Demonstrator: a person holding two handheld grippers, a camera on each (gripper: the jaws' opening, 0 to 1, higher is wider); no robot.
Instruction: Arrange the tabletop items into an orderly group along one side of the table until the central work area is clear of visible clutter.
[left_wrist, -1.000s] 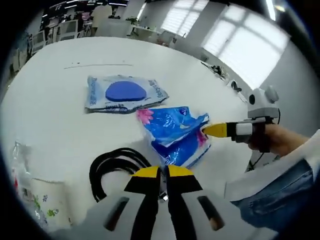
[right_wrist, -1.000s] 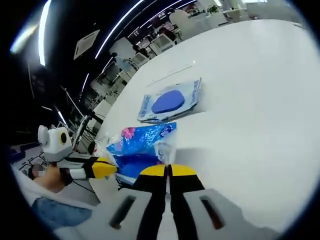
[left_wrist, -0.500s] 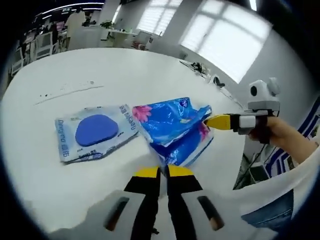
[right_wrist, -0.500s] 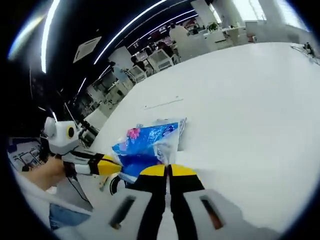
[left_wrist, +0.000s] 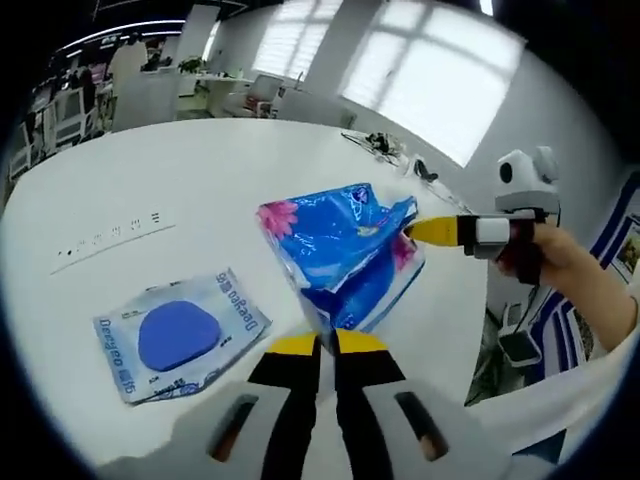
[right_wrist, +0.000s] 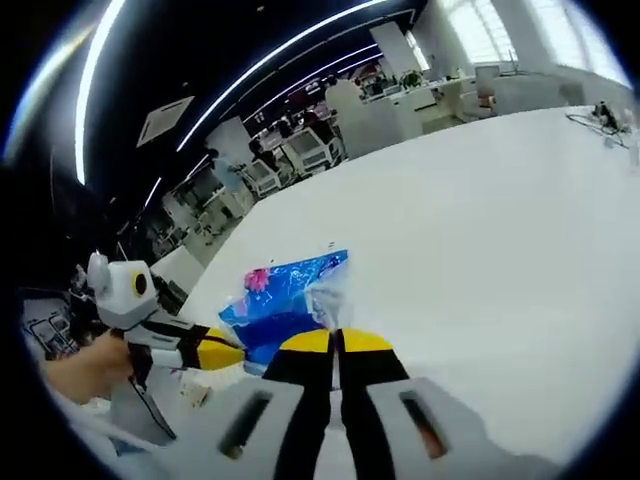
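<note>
A blue plastic packet with pink flowers (left_wrist: 340, 250) hangs above the white table (left_wrist: 130, 180), stretched between both grippers. My left gripper (left_wrist: 320, 342) is shut on its near lower edge. My right gripper (left_wrist: 408, 231) comes in from the right, held by a hand (left_wrist: 560, 265), and is shut on the packet's right corner. In the right gripper view the same packet (right_wrist: 285, 300) sits just beyond my right gripper (right_wrist: 335, 340), with the left gripper (right_wrist: 240, 352) pinching it from the left. A flat clear pack with a blue oval pad (left_wrist: 185, 335) lies on the table at lower left.
A thin dotted strip (left_wrist: 110, 238) lies on the table beyond the flat pack. Small cables (left_wrist: 400, 160) sit at the far table edge near the windows. Office desks and chairs (right_wrist: 330, 130) stand behind the table. The table edge runs close by on the right.
The blue packet has risen off the table, held by both grippers. The left view has swung away from the black cable and paper roll; the flat pack now sits lower left.
</note>
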